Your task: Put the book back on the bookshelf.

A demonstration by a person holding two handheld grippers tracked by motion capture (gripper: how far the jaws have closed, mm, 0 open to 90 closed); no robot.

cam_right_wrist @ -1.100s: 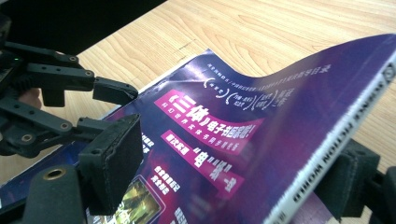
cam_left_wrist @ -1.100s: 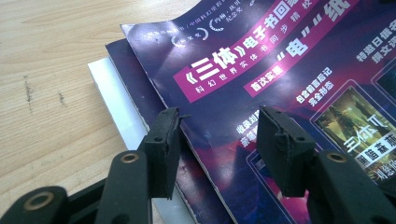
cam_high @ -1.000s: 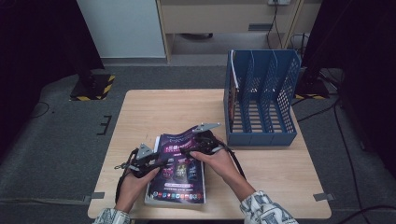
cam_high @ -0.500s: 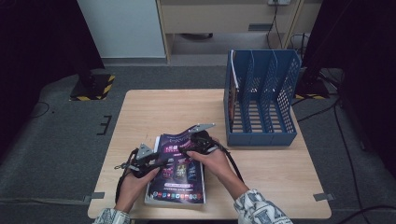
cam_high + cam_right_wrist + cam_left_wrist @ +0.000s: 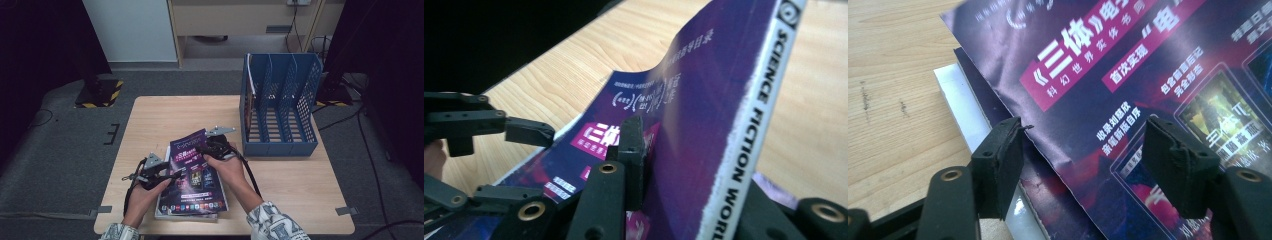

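Observation:
A purple magazine (image 5: 192,165) tops a small stack near the table's front edge. My right gripper (image 5: 214,149) holds its spine edge, and its jaws have just been closing on it. In the right gripper view one pad (image 5: 631,145) presses on the cover beside the spine of the magazine (image 5: 709,85), which lifts and curves off the stack. My left gripper (image 5: 170,175) is at the magazine's left edge. Its jaws have just been opening. In its own view the left gripper (image 5: 1085,132) stands wide, with the edge of the magazine (image 5: 1128,65) between the pads, untouched.
A blue file holder (image 5: 280,110) with several slots stands at the table's back right, one thin item in its leftmost slot. More magazines (image 5: 955,100) lie under the purple one. Bare wooden table (image 5: 165,115) stretches behind the stack. The left gripper (image 5: 541,162) shows beyond the cover.
The right gripper has closed in on the magazine's spine edge, which now sits slightly raised. Both hands have stayed almost where they were.

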